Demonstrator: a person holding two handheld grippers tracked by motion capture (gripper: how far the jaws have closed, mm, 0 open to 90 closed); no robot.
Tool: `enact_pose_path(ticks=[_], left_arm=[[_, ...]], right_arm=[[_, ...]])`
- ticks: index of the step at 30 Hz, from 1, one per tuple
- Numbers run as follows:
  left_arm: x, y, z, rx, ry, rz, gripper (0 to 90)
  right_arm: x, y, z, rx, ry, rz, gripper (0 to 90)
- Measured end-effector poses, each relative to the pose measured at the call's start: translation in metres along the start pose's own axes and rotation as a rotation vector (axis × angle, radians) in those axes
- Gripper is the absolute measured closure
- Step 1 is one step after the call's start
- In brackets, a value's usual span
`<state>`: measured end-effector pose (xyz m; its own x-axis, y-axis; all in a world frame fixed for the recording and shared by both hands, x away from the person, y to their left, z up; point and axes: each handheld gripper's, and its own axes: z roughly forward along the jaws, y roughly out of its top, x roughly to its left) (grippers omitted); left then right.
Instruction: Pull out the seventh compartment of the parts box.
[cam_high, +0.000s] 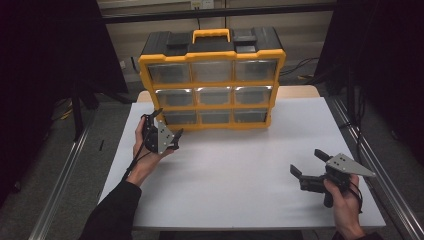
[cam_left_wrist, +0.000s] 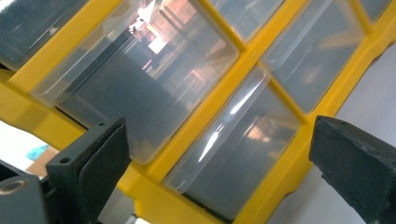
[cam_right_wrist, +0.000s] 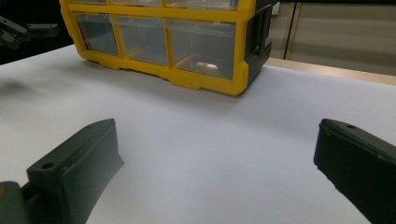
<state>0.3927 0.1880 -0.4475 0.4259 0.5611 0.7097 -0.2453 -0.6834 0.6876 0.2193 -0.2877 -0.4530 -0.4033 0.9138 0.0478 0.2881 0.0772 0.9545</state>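
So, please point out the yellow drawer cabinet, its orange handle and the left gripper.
yellow drawer cabinet (cam_high: 212, 83), high view, on the yellow bar between drawer rows.
orange handle (cam_high: 211, 33), high view, on its top bar.
left gripper (cam_high: 168, 130), high view, between its open jaws.

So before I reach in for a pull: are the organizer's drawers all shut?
Shut, as far as shown: every clear drawer front sits flush in the organizer's yellow frame, none sticking out.

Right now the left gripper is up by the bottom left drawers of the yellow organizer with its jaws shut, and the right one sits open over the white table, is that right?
Not quite: the left gripper is open, not shut. The left gripper view shows its jaws wide apart, with nothing between them, facing the clear drawers of the yellow organizer. The rest holds: the right gripper sits open over the white table.
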Motion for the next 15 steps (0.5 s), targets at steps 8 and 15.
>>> enact_pose_path(ticks=[8, 15], left_arm=[[0.003, 0.003, 0.011, -0.007, 0.06, 0.14, 8.5], [-0.001, -0.004, 0.015, 0.025, 0.118, 0.295, 12.4]], right_arm=[[0.0, 0.0, 0.0, 0.003, 0.002, 0.001, 0.0], [0.0, 0.0, 0.0, 0.003, -0.001, -0.001, 0.1]])
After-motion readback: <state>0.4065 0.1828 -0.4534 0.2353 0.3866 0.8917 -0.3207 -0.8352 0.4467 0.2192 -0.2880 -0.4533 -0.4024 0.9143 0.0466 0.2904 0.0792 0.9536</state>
